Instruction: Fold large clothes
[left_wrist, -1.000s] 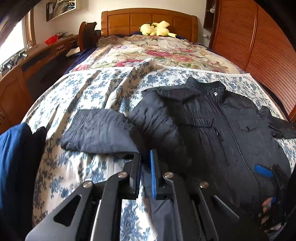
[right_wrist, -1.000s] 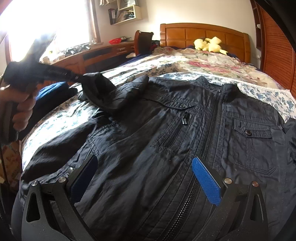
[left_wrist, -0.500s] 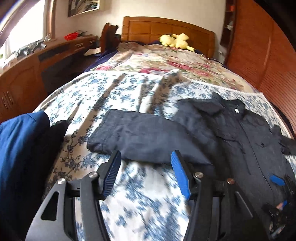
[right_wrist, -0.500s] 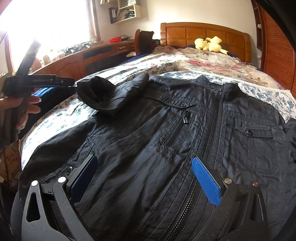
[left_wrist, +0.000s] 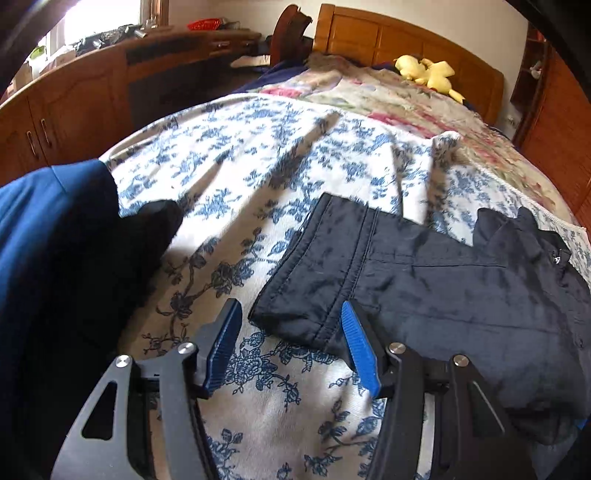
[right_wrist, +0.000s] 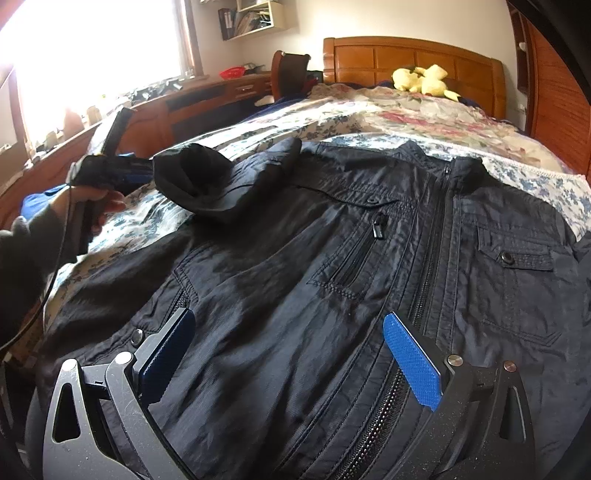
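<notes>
The black zip-front nylon jacket (right_wrist: 369, 266) lies face up on the blue-flowered bedspread (left_wrist: 258, 192), its sleeve (left_wrist: 332, 266) spread sideways; folding looks barely begun. Left gripper (left_wrist: 288, 347) hovers at the cuff, fingers spread and empty. Right gripper (right_wrist: 288, 369) rests wide apart over the hem.

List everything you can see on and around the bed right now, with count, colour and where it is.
jacket: one, black, zipped, spread front-up across the near bed
sleeve: one, black, lying out sideways on the bedspread
bedspread: one, white with blue flowers, covering the near bed
quilt: one, pink floral, far half of the bed
soft toy: one, yellow, by the headboard
headboard: one, brown wood, far end
blue garment: one, at the bed's left edge
desk: one, brown wood, under the window
left gripper: open, just short of the sleeve cuff
right gripper: open, over the jacket hem
hand: one, holding the left gripper
</notes>
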